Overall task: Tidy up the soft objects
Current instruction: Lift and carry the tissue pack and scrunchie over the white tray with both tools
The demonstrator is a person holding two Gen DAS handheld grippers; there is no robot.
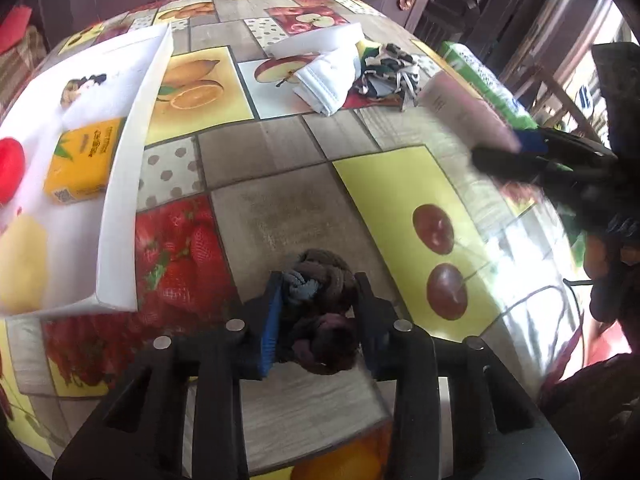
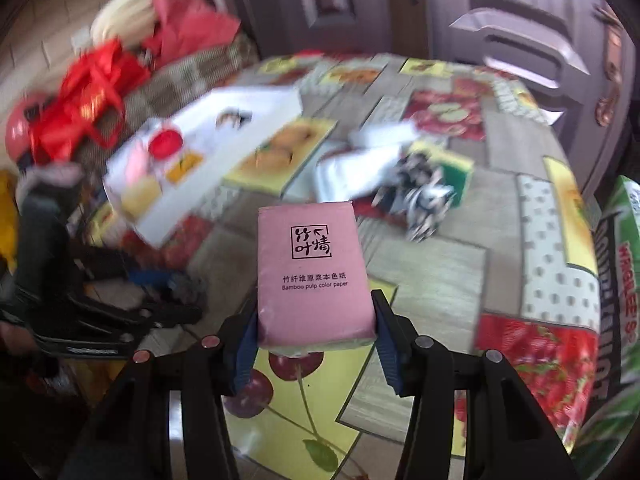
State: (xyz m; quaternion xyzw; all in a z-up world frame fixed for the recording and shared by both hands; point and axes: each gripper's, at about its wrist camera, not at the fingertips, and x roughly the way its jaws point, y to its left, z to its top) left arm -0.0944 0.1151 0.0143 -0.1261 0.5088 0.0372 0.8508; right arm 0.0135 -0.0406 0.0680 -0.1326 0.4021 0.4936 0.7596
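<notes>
My left gripper (image 1: 320, 292) is shut on a brown rolled sock bundle (image 1: 324, 320) with a grey-blue bit, low over the fruit-print tablecloth (image 1: 280, 216). My right gripper (image 2: 316, 320) is shut on a pink tissue pack (image 2: 314, 276), held above the table; the same pink tissue pack (image 1: 468, 110) and the right gripper (image 1: 516, 152) show at the right of the left wrist view. A white tray (image 1: 120, 184) at the left holds a yellow tissue pack (image 1: 82, 164), a red round thing (image 1: 10, 168) and a pale yellow soft thing (image 1: 20, 264).
White folded cloth (image 1: 328, 76), a white block (image 1: 316, 42) and a black-and-white patterned cloth (image 1: 390, 74) lie at the far middle of the table. A green box (image 1: 488, 84) stands at the right edge. Red bags (image 2: 88, 104) sit beyond the table.
</notes>
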